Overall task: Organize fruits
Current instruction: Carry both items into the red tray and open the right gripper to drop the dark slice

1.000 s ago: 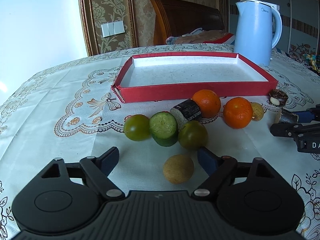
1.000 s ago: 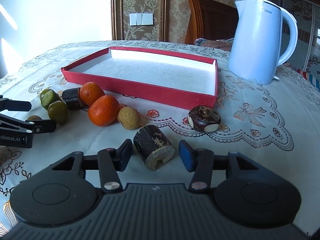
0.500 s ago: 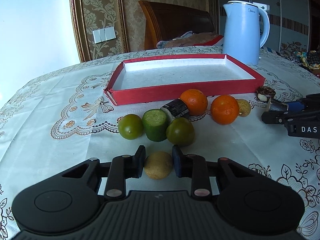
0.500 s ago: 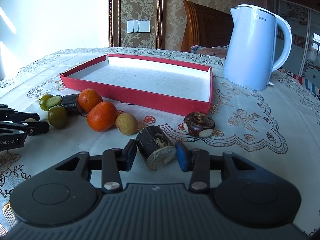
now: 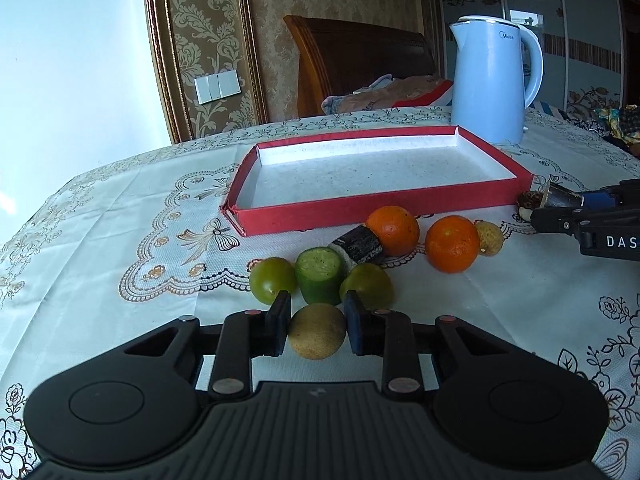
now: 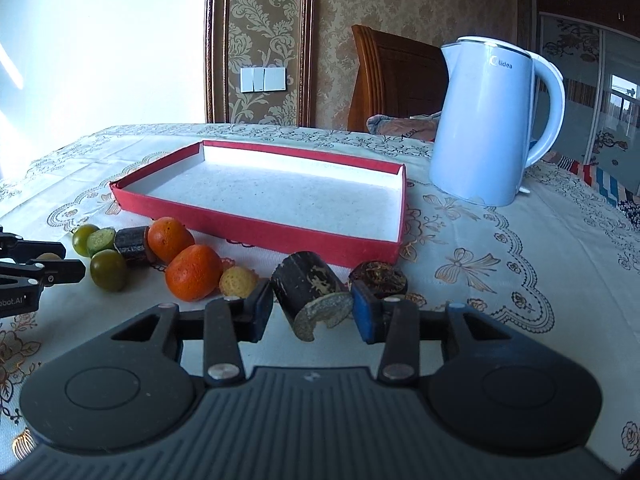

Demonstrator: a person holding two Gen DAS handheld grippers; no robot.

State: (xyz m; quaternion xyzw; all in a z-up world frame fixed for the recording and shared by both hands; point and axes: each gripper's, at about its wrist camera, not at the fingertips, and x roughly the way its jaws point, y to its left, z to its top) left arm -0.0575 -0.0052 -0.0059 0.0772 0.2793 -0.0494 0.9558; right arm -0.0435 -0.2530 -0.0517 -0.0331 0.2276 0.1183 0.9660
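My left gripper [image 5: 317, 326] is shut on a round tan fruit [image 5: 317, 330] and holds it above the tablecloth. My right gripper [image 6: 313, 309] is shut on a dark cut cylinder piece [image 6: 310, 294], lifted off the cloth. A red tray [image 5: 376, 204] with a white floor stands behind the fruit; it also shows in the right wrist view [image 6: 256, 228]. In front of it lie two oranges [image 5: 452, 243], two green fruits [image 5: 273, 285], a green cut cylinder [image 5: 320, 275], a dark cylinder [image 5: 358, 245] and a pale bumpy fruit [image 5: 489, 237].
A light blue kettle [image 6: 490, 124] stands behind the tray's right end. A dark brown round piece [image 6: 380, 275] lies on the cloth just behind my right fingers. A wooden chair [image 5: 356, 60] stands beyond the table. The table edge curves away on the left.
Both grippers closed on their pieces: the left on the tan fruit, the right on the dark cylinder. Both have since risen off the cloth with them.
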